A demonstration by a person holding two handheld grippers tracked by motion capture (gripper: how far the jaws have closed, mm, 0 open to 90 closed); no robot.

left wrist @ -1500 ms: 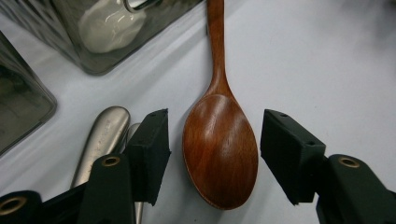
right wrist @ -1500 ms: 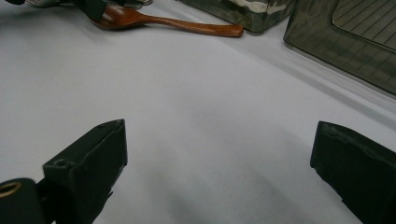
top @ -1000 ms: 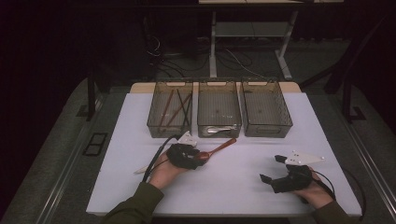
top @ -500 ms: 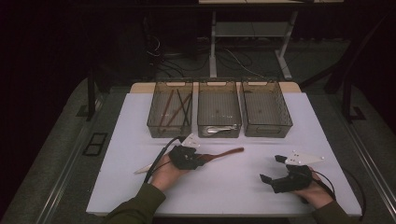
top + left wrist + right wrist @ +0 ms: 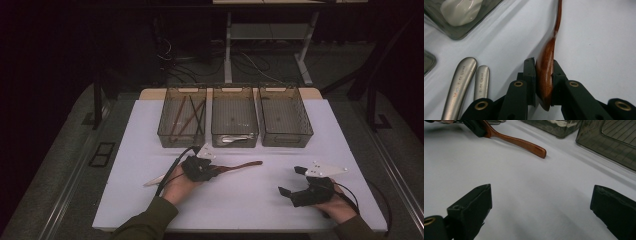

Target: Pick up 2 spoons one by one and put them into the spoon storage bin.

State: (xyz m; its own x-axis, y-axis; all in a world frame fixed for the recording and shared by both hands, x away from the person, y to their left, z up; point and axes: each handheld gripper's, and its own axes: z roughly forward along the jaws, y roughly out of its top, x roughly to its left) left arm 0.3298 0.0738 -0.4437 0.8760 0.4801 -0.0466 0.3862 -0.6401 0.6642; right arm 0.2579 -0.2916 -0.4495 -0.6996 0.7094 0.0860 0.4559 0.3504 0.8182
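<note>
Fingers (image 5: 530, 80) of the left gripper (image 5: 544, 82), having just been closing, pinch a brown wooden spoon (image 5: 546, 67) near the middle bin (image 5: 235, 120); right gripper (image 5: 295, 182) gapes wide, holding nothing.

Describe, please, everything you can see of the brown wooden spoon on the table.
The wooden spoon is glossy reddish-brown, apparently lacquered wood, with a slim, gently curved handle ending in a rounded tip. It lies on the white table before the trays. The left hand-held gripper has just closed, its jaws pressing both sides of the wider end.
</note>
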